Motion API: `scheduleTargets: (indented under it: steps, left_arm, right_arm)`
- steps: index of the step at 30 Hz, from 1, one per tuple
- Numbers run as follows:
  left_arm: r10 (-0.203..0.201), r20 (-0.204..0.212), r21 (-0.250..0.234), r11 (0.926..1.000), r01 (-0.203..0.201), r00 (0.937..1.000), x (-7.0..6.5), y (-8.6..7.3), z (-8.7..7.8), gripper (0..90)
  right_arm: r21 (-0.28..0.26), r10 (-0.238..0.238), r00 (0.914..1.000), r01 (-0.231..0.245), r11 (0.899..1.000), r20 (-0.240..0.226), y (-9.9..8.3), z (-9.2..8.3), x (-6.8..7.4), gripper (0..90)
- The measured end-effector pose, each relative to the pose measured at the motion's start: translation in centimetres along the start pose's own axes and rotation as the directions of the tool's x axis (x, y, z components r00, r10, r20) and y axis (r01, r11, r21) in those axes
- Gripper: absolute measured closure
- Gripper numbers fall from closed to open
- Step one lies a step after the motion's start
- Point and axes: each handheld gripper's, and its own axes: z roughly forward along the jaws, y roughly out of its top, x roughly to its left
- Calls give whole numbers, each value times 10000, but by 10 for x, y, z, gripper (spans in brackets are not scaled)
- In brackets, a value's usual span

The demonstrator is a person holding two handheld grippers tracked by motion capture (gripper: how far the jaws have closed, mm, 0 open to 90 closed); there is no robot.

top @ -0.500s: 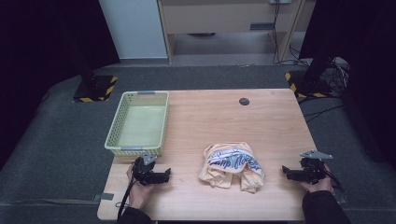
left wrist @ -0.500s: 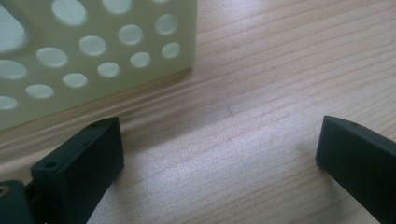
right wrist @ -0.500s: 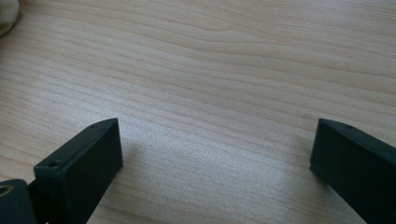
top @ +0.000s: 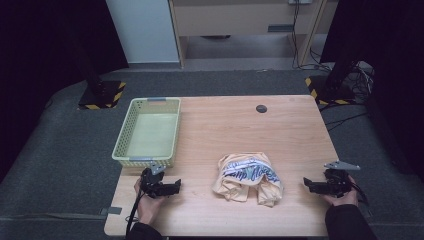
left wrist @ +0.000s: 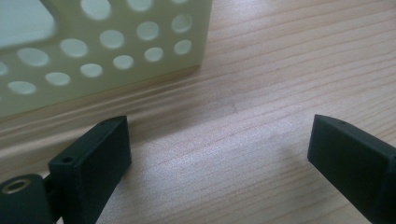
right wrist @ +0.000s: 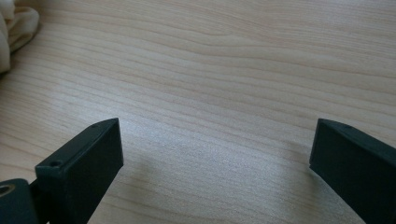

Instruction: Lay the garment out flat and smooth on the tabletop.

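Observation:
A crumpled cream garment with blue print (top: 247,178) lies on the wooden table (top: 280,130), near its front edge. My left gripper (top: 175,188) rests at the front left, just below the pale green perforated basket (top: 148,132), jaws open over bare wood (left wrist: 219,144). The basket's wall (left wrist: 93,51) stands close ahead of it. My right gripper (top: 309,185) rests at the front right, pointing toward the garment, open with nothing between its jaws (right wrist: 215,158). A fold of the garment (right wrist: 16,28) shows at the upper left of the right gripper view.
A small dark round disc (top: 261,108) sits near the table's far edge. Black stands with yellow-striped bases (top: 102,97) flank the table on a grey floor. Cables (top: 350,75) trail at the back right.

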Motion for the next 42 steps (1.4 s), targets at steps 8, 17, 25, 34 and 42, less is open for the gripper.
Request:
scheduleTargets:
  steps: [8,17,25,34,42]
  left_arm:
    - [10,269,-329,9995,-1,9996,-6,4,-7,65]
    - [-216,406,-580,9980,240,9989,-10,9,-14,70]
    - [-233,433,-777,9966,267,9988,-13,14,-21,68]
    - [-91,266,-1221,9924,123,9996,-13,26,-29,66]
    - [-45,395,-1357,9907,98,9992,-16,36,-30,66]
  right_arm:
    - [-93,319,9993,-321,9994,-180,5,-5,1,30]
    - [-325,279,9990,-291,9990,-354,12,-12,4,28]
    - [-659,289,9983,-322,9973,-506,18,-19,7,25]
    - [-879,178,9980,-231,9959,-606,27,-22,8,24]
    - [-1074,265,9975,-335,9937,-658,35,-22,7,23]
